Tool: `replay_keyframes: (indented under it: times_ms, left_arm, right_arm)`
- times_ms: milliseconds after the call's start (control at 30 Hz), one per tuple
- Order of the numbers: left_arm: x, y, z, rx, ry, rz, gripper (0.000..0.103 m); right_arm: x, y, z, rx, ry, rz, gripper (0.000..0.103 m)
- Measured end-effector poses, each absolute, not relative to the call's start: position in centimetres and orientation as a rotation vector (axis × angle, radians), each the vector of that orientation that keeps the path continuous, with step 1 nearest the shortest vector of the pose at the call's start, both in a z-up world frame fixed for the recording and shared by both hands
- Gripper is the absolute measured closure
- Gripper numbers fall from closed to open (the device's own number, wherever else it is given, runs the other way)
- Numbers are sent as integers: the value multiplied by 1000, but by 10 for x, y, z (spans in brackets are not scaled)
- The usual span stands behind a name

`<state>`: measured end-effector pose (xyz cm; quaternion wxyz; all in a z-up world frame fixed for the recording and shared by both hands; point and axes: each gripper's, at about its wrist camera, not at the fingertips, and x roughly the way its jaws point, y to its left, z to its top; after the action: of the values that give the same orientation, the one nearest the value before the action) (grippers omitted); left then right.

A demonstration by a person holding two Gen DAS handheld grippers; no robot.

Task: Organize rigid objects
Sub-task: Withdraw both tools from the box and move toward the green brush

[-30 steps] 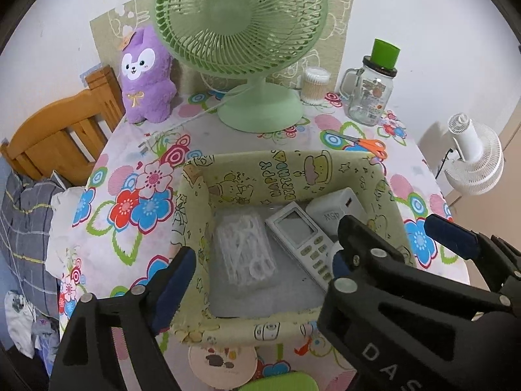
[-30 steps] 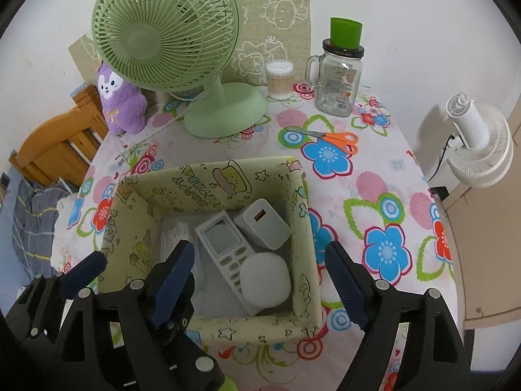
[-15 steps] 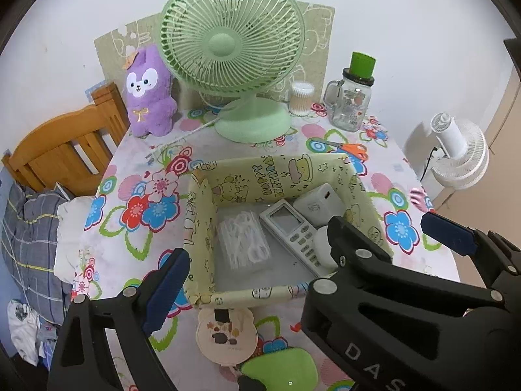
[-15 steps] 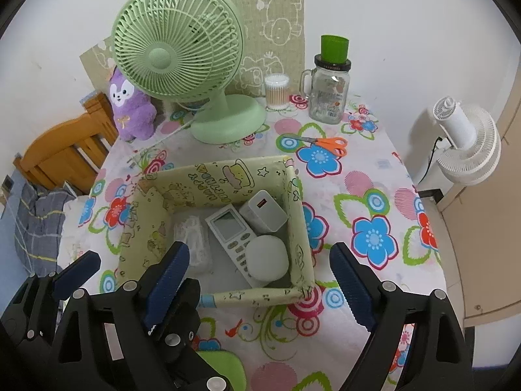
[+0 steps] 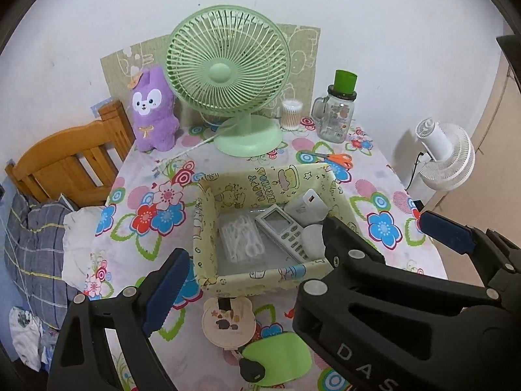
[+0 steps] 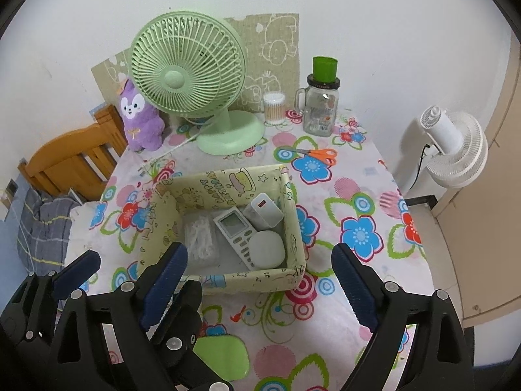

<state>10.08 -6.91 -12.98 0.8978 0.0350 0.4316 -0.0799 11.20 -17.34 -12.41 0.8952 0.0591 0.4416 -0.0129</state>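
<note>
Grippers first: the left hand-held gripper (image 5: 296,251), black with blue pads, has its jaws spread wide and nothing between them. The right hand-held gripper (image 6: 260,280), of the same make, is opening its jaws, and they too are bare. Both hang above the near edge of the bench (image 6: 358,195), which wears a white cloth printed with bright flowers, and both point downward and away from the viewer.

Straight ahead of both grippers, past their fingertips, sits the pale yellow cartoon-printed fabric box (image 6: 293,215), open at the top. Inside it lie a clear packet of white plastic floss picks (image 6: 199,238) on the left, a white remote control with a grey screen (image 6: 236,233) in the middle, a white charger block with an orange port (image 6: 263,211) at the far right, and a round white puck-shaped case (image 6: 267,248) at the near right. The remote's long axis runs on a diagonal from the far left to the near right.

Loose things lie on either side of the box. Orange-handled scissors (image 6: 314,153) lie beyond its far right corner, blades pointing left, and look nearer the right gripper. A light green flat rounded case (image 5: 276,356) and a round cream cartoon coaster (image 5: 228,321) lie just under the grippers, at the bench's near edge.
</note>
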Motion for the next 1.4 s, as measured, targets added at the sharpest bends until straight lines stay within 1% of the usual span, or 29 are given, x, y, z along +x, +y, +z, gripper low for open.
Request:
replay_keyframes:
  times_ms: [667, 1400]
  left_arm:
    - [59, -57, -104, 75, 841, -188, 9]
    - [31, -38, -109, 70, 813, -238, 9]
  right_arm:
    - [66, -160, -95, 112, 855, -47, 8]
    - [37, -147, -102, 121, 848, -68, 8]
